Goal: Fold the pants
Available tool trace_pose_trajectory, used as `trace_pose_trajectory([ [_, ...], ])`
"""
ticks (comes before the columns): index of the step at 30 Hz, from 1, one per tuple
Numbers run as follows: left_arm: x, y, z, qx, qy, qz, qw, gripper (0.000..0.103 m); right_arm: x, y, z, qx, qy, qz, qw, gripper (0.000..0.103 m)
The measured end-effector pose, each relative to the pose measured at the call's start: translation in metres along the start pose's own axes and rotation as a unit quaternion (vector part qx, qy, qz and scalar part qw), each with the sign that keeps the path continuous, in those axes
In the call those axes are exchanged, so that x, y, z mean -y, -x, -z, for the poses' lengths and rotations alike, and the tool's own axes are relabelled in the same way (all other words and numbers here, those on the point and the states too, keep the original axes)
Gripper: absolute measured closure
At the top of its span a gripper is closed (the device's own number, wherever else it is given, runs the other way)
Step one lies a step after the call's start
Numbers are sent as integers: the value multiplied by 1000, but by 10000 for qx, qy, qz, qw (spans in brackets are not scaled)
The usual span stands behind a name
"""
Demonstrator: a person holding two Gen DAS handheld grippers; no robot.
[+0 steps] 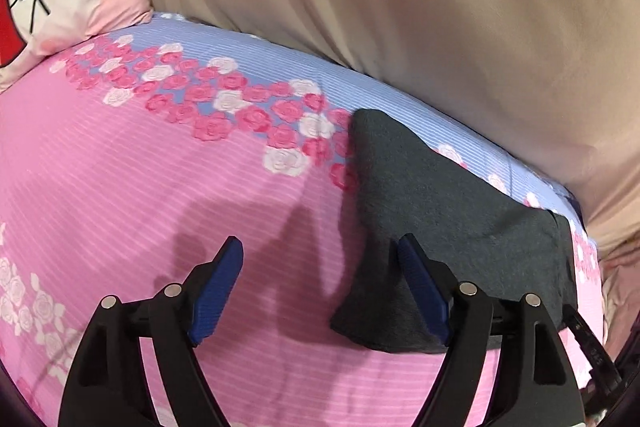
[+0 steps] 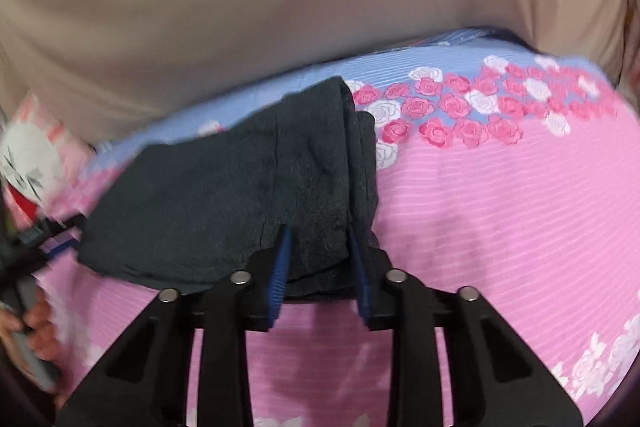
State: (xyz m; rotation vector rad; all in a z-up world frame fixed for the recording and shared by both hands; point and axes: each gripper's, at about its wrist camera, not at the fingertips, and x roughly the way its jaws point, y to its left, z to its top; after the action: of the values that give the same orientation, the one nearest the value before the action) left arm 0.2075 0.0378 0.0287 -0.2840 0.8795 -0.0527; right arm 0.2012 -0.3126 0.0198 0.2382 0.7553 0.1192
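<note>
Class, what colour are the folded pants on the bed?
Dark charcoal grey pants, clearest in the left wrist view.

You see dark charcoal pants [image 1: 452, 227] on a pink striped bedsheet [image 1: 120, 187] with a pale blue band of pink and white roses. Your grippers' pads [image 1: 218, 291] are blue, their frames black; the wall [image 1: 400, 7] is beige.

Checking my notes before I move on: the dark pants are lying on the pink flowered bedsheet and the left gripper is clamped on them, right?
Not quite. The left gripper is open, gripping nothing, as the left wrist view shows. The pants do lie on the bedsheet.
</note>
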Motion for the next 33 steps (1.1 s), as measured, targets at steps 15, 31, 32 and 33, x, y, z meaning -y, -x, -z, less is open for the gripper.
trace_pose_trajectory([
  [15, 10, -2, 32, -198, -1683, -1050, 9799, 39, 8, 13, 1, 269, -140, -55, 9995, 82],
  [31, 44, 11, 25, 245, -1912, -640, 9792, 94, 2, 22, 4, 574, -80, -123, 9982, 79],
  [32, 43, 15, 27, 297, -1929, -619, 9788, 94, 0, 23, 3, 603, -13, -99, 9981, 80],
  [33, 42, 15, 32, 310, -2006, -650, 9770, 90, 0, 19, 3, 526, 36, -25, 9986, 80],
])
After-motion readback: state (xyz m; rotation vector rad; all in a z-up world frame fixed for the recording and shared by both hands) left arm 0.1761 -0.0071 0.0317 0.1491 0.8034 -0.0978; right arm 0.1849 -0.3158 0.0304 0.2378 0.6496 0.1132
